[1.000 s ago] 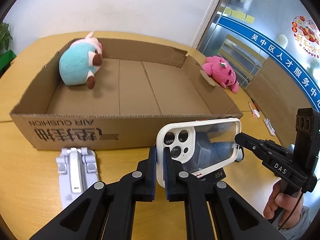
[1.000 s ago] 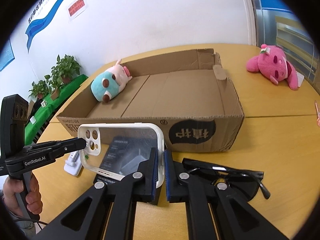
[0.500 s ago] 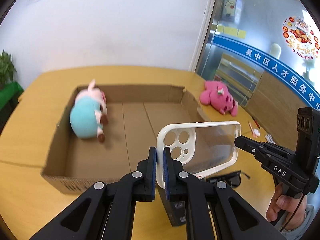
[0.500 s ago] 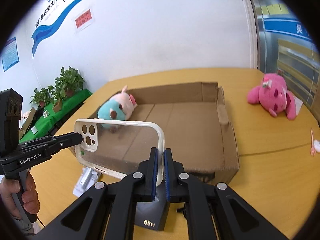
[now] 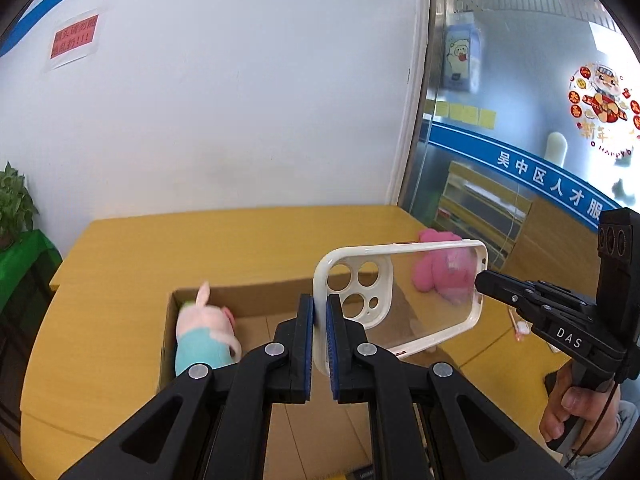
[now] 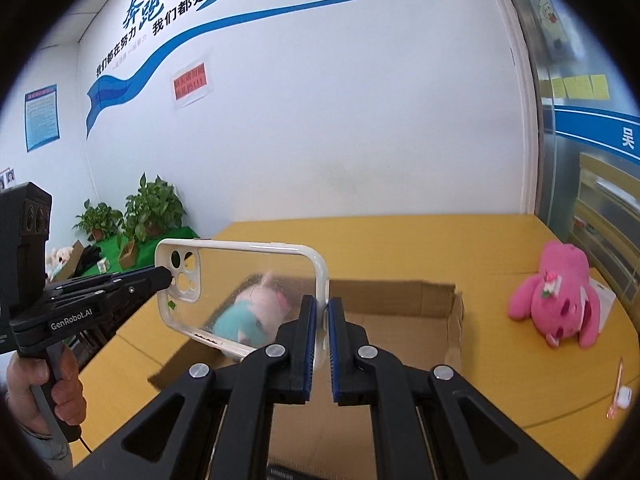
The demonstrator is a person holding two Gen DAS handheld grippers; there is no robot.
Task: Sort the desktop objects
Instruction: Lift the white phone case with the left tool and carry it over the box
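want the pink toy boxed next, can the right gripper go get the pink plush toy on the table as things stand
Probably not yet. The right gripper is shut on one end of the clear white-rimmed phone case, shared with the left gripper. The pink plush toy lies uncovered on the yellow wooden table, outside the brown cardboard box.

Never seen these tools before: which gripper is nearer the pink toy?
Right. The right gripper clamps the case end toward the pink toy, which lies on the table to its right; the left gripper clamps the far end, farther from it.
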